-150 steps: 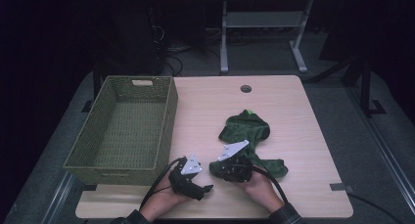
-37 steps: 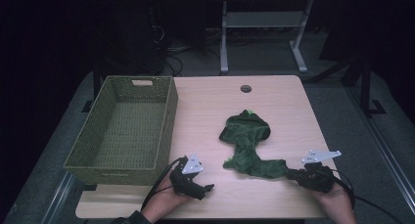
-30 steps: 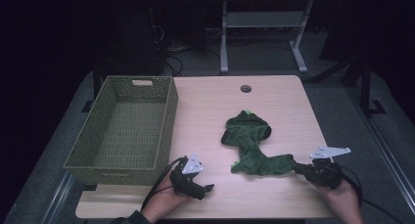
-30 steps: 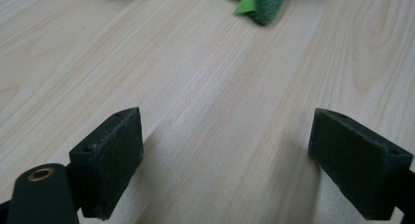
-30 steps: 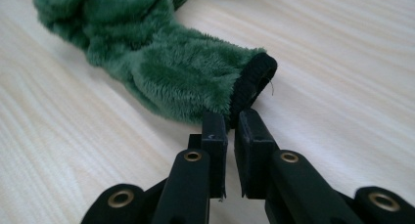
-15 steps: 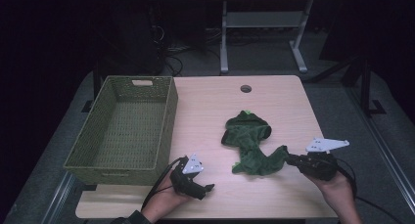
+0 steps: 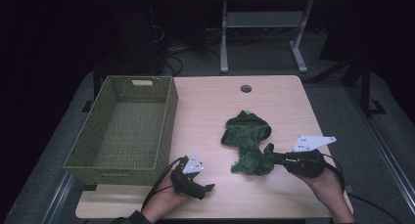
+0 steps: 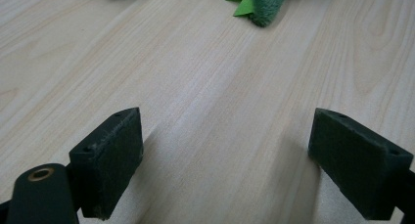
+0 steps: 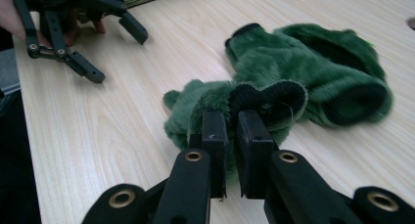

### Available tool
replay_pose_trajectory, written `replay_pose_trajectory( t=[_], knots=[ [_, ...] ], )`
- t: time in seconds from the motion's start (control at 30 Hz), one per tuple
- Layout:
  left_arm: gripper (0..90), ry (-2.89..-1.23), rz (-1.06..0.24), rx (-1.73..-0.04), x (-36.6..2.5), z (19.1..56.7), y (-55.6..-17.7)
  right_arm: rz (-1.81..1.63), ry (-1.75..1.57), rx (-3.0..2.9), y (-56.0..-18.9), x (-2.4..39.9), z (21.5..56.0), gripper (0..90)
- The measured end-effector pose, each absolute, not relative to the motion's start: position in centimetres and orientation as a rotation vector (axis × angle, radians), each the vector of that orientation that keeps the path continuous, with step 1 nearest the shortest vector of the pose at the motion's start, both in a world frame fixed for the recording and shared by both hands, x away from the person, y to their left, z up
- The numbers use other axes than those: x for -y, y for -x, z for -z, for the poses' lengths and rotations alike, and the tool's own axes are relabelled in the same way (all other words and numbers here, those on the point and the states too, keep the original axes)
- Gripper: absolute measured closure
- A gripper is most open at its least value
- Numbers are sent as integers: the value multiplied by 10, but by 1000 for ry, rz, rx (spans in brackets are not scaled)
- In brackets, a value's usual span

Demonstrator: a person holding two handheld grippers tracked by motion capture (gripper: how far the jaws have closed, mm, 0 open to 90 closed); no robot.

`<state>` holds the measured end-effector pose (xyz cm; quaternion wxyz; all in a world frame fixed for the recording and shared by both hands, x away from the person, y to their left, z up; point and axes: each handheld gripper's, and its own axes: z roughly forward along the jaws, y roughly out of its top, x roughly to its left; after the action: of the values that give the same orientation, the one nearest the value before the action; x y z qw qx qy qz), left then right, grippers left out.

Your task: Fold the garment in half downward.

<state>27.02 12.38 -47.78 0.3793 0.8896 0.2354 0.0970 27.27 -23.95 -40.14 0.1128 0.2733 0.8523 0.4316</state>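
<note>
- The worktop [image 7: 210, 111] is pale wood, with a small round hole [image 7: 245, 88] near its far edge.
- A green woven basket [image 7: 125, 128] stands on the left part of the worktop. It looks empty inside, and there is a handle slot in its far wall.
- A dark green fuzzy garment [image 7: 247, 141] lies crumpled right of the middle, well apart from the basket. Its wider part lies farther from the person, and a narrower bunch trails toward the near right. A small bright green tag sticks out at its far edge.
- The right gripper [image 7: 278, 158] is in the person's right hand [image 7: 325, 185] near the front right edge, lying roughly level with its jaws pointing left at the cloth. In the right gripper view the gripper [image 9: 230, 131] has its jaws pinched almost together on a dark-lined hem of the garment [image 9: 313, 82]; that edge is gathered up between the pads while the rest lies on the wood.
- The left gripper [image 7: 208, 189] sits low at the front edge, just right of the basket's near corner, held by the left hand [image 7: 164, 204] with a cable looping off it. Its jaws point right, toward the garment but apart from it.
- In the left gripper view the jaws stand wide, with bare wood between them and a bit of the green cloth [image 8: 262, 1] far ahead.
</note>
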Motion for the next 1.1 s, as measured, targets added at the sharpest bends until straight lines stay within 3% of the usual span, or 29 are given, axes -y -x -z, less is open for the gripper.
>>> replay_pose_trajectory(
  t=[0.27, 0.4, 0.5, 0.73, 1.1],
  knots=[
    [122, -2274, -251, -598, -124, 478, -270, -1259, -718, -2579, -282, 208, 408, 828],
    [122, -2272, -247, -602, -124, 478, -270, -1273, -693, -2593, -283, 198, 408, 733],
    [122, -2273, -247, -601, -124, 478, -270, -1314, -692, -2564, -285, 198, 403, 714],
    [123, -2272, -249, -602, -124, 478, -270, -1316, -808, -2509, -306, 200, 407, 878],
    [123, -2275, -247, -600, -124, 478, -270, -1146, -891, -2672, -324, 179, 450, 900]
  ],
)
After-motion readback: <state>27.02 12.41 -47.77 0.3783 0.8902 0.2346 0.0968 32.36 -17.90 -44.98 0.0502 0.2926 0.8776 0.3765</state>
